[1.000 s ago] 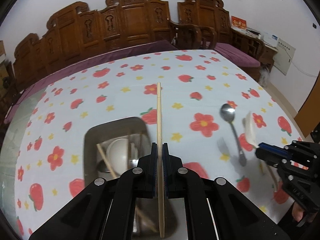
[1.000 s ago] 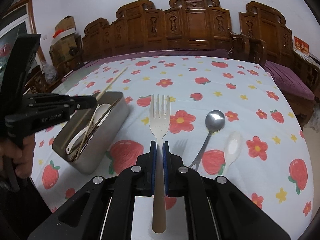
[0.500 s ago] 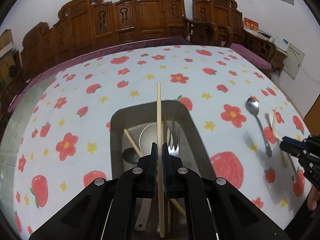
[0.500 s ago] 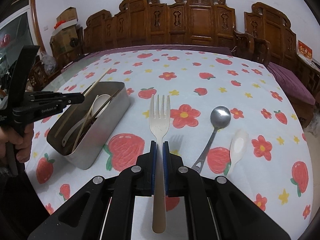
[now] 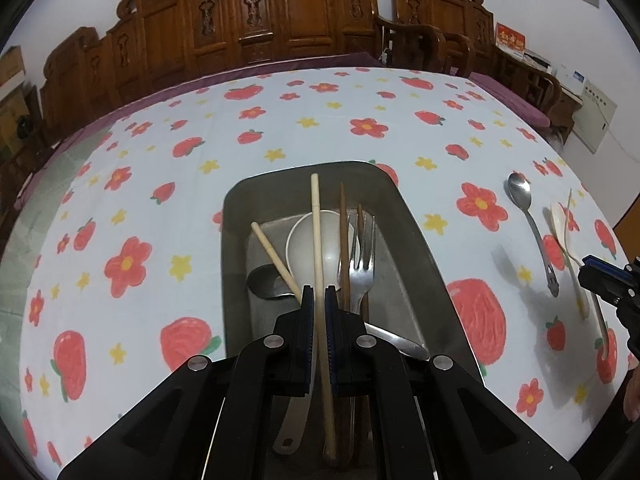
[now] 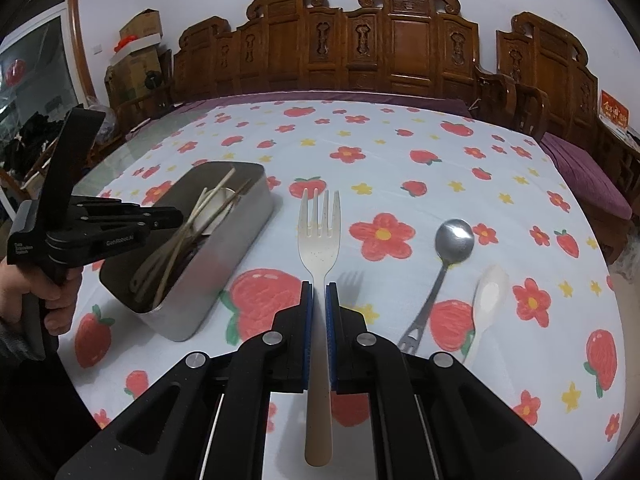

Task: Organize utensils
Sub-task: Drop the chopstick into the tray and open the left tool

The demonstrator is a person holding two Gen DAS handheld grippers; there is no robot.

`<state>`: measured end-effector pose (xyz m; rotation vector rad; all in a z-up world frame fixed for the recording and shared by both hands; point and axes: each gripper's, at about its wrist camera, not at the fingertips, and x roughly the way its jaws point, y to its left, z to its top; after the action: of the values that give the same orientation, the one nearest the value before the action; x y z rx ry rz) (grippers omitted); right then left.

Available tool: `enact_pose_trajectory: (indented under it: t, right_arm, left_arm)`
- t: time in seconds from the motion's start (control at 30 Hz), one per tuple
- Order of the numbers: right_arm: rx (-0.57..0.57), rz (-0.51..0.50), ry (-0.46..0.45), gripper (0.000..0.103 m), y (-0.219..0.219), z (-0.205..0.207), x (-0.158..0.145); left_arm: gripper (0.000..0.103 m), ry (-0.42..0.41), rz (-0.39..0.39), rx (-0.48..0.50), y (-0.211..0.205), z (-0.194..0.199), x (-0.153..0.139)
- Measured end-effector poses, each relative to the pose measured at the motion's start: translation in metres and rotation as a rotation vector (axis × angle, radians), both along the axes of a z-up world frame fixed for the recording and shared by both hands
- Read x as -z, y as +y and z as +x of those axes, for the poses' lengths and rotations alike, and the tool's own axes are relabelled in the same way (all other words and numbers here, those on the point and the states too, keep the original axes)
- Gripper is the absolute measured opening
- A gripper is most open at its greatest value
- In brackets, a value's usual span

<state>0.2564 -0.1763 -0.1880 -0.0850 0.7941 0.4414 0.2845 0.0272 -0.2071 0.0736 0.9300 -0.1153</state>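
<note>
My left gripper [image 5: 319, 292] hovers over the steel tray [image 5: 420, 240] and its jaws are opening. A pale chopstick [image 5: 317, 232] stands slightly tilted between the pads with a small gap beside it, its lower end down among the utensils. The tray holds a white spoon, a steel fork [image 5: 362, 252], brown chopsticks and another pale chopstick. My right gripper [image 6: 319, 286] is shut on a cream plastic fork [image 6: 319, 236], held above the cloth to the right of the tray [image 6: 224, 264]. A metal spoon [image 6: 454, 236] and a white spoon [image 6: 490, 292] lie on the cloth.
A tablecloth with strawberries and flowers [image 6: 380, 148] covers the round table. Carved wooden chairs [image 6: 400, 48] stand along the far side. A hand [image 6: 52, 300] grips the left gripper's handle at the table's left edge. The right gripper's tip [image 5: 600, 276] shows at the right.
The left gripper has moved over the tray and sunk toward it. The chopstick now leans a little, with a gap at the pads. The right gripper and its fork have stayed put.
</note>
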Motion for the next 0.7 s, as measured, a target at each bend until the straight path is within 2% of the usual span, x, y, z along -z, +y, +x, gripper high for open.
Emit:
enact_pose_trajectory:
  t: [0.1, 0.4, 0.6, 0.7]
  right_arm:
    - [-0.023, 0.026, -0.001, 0.008, 0.013, -0.001, -0.006]
    - [-0.099, 0.041, -0.006, 0.008, 0.064, 0.002, -0.018]
    - [-0.125, 0.052, 0.000, 0.008, 0.089, 0.009, -0.020]
    - [-0.131, 0.061, 0.008, 0.008, 0.098, 0.012, -0.020]
  left_arm:
    - [0.021, -0.022, -0.008, -0.009, 0.005, -0.005, -0.008]
    - [0.025, -0.114, -0.013, -0.049, 0.030, -0.017, -0.040]
    - [0.031, -0.153, -0.022, -0.081, 0.047, -0.018, -0.052]
    - [0.065, -0.166, -0.040, -0.105, 0.059, -0.019, -0.057]
